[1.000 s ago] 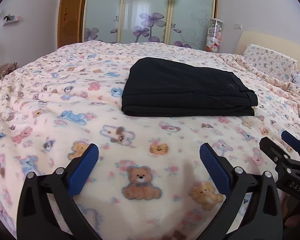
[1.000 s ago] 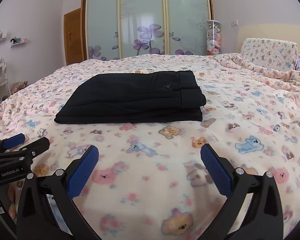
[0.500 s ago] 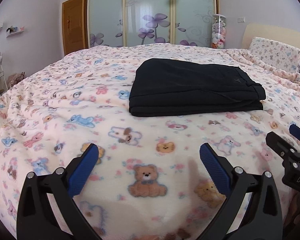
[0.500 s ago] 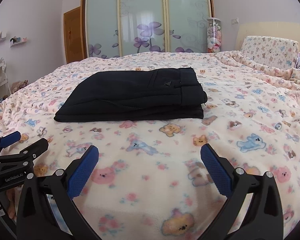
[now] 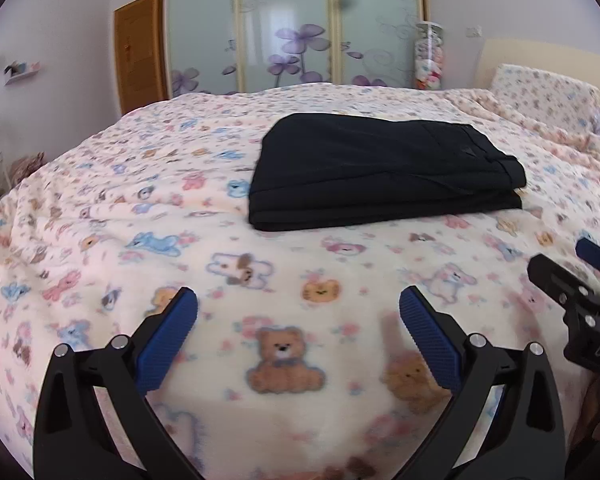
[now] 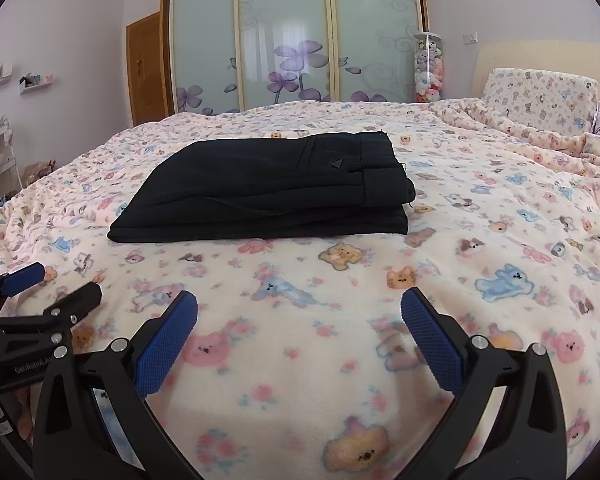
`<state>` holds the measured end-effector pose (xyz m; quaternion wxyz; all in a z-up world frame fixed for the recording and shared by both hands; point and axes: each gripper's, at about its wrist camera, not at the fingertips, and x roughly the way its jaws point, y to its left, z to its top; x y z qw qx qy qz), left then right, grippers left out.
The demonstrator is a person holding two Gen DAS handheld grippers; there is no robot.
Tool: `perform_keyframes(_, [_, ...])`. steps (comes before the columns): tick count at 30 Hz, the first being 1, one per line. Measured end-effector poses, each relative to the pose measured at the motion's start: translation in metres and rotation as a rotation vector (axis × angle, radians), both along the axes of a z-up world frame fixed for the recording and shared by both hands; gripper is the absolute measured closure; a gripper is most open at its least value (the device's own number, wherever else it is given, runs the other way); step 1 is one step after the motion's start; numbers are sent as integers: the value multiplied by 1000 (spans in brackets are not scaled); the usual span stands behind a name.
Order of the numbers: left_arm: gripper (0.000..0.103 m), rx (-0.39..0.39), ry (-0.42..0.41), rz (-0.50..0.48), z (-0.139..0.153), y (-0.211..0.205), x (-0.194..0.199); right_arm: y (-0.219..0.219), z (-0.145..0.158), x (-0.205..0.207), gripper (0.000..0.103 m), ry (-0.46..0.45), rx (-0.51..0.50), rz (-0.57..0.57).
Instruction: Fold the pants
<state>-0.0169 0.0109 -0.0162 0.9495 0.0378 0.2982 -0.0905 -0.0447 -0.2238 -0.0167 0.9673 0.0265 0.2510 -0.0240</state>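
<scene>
— Both views are shifting a little against the frames a second ago: your left gripper [image 5: 298, 332] is tipping up so the pants [image 5: 384, 172] are sitting slightly lower in its picture, while your right gripper [image 6: 299, 334] is holding almost the same aim. Are you seeing the same?

— You are. And both grippers are hanging released, jaws spread wide with nothing between them, hovering over the bear-print blanket [image 6: 480, 216] well short of the garment.

— How far along are you judging the fold?

— You are looking at what seems a finished job: the pants [image 6: 268, 188] are lying as a flat, stacked rectangle near the middle of the bed, waistband end toward your right, layers lining up fairly evenly along the near edge. Little appears to be left beyond perhaps a smoothing pass.

— And room to move?

— You are working with open blanket on every side of the bundle. The pillow [image 6: 540, 100] and bunched bedding are lying well apart to the right, and your two grippers are sitting just beside each other, so you are needing to mind them more than anything else.
</scene>
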Motion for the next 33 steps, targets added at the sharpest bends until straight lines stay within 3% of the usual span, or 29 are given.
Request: perform_keyframes(33, [2, 22, 8, -26, -3, -7, -2, -3, 1, 1, 1, -1, 3, 0])
